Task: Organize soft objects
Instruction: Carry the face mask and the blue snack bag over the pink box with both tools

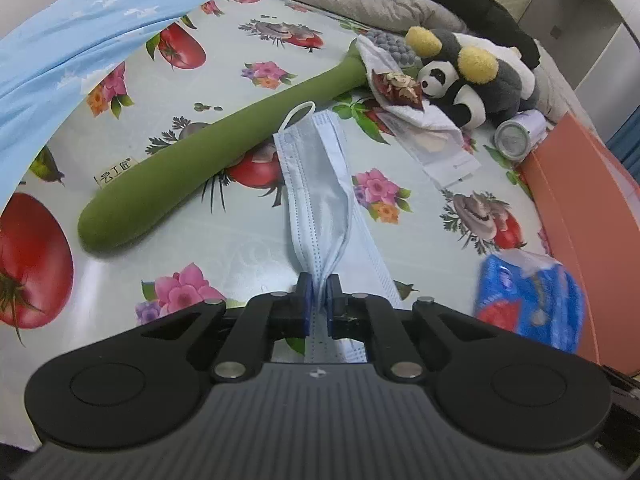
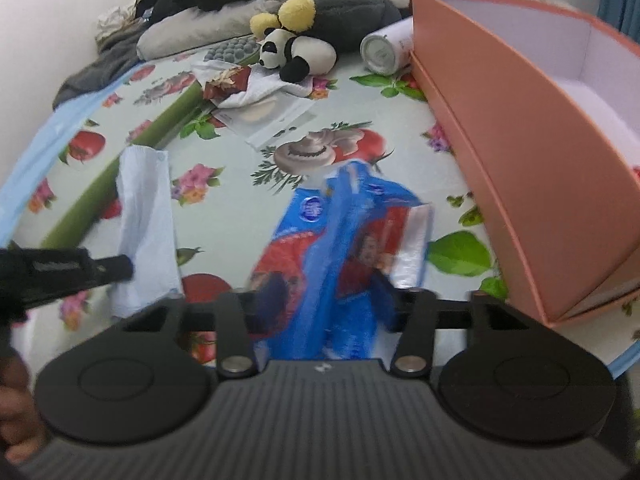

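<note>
My left gripper [image 1: 319, 286] is shut on a light blue face mask [image 1: 320, 172], pinching its near edge; the mask stretches away over the flowered tablecloth. The mask [image 2: 146, 216] and the left gripper [image 2: 120, 266] also show in the right wrist view at the left. My right gripper [image 2: 328, 300] is closed around a blue and red tissue packet [image 2: 340, 248], which looks blurred. The packet also shows in the left wrist view [image 1: 528, 300] at the right. A small panda plush [image 1: 448, 84] lies at the back against a grey and yellow plush [image 1: 492, 68].
A long green massage stick [image 1: 192, 168] lies left of the mask. An open pink box [image 2: 532, 152] stands at the right. A white cloth with a red wrapper [image 1: 396, 88], a flat packet [image 1: 444, 148] and a white tube [image 1: 516, 136] lie near the plushes. Clothes and pillows are piled behind.
</note>
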`<state>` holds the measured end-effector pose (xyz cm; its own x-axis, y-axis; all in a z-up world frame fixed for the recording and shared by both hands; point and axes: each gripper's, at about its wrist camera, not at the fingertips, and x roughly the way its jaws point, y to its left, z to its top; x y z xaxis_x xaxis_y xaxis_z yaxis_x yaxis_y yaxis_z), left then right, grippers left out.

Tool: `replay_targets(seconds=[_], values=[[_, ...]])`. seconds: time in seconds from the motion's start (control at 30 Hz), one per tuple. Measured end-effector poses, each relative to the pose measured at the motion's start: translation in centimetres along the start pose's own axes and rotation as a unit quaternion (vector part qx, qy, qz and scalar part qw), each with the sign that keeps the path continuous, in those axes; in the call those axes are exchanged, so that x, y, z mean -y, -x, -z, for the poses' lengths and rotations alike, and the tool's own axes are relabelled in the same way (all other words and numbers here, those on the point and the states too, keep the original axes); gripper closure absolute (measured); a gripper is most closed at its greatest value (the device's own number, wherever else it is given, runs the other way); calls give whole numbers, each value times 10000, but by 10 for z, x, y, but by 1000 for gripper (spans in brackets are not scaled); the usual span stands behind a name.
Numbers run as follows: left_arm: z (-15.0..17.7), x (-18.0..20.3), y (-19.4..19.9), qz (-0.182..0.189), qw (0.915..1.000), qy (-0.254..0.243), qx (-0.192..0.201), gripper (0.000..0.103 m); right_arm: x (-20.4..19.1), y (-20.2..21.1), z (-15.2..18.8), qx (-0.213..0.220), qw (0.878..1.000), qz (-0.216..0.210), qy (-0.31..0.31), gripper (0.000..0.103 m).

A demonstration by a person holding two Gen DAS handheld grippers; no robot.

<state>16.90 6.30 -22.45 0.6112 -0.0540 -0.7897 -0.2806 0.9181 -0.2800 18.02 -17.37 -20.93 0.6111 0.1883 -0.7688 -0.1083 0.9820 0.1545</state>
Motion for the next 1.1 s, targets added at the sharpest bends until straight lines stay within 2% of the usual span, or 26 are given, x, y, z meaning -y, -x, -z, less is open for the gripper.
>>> replay_targets(seconds=[0.03, 0.07, 0.2, 0.67, 1.1], values=[[1, 0, 3, 47, 10000, 39, 9, 96, -1, 0, 0, 23, 9999, 80, 76, 81], [1, 0, 6, 84, 9999, 51, 27, 96, -1, 1, -1, 15, 9999, 94, 105, 88], [0, 5, 23, 232, 9996, -18, 131, 97, 3, 10, -7, 67, 9999, 98, 83, 94], [-16, 38, 95, 936, 9946, -182, 400, 97, 17, 88, -40, 672, 9972, -334, 30, 95], [-34, 89, 167, 1637, 9821, -625, 686, 97, 39, 169, -64, 1283, 9901, -541, -164, 94]])
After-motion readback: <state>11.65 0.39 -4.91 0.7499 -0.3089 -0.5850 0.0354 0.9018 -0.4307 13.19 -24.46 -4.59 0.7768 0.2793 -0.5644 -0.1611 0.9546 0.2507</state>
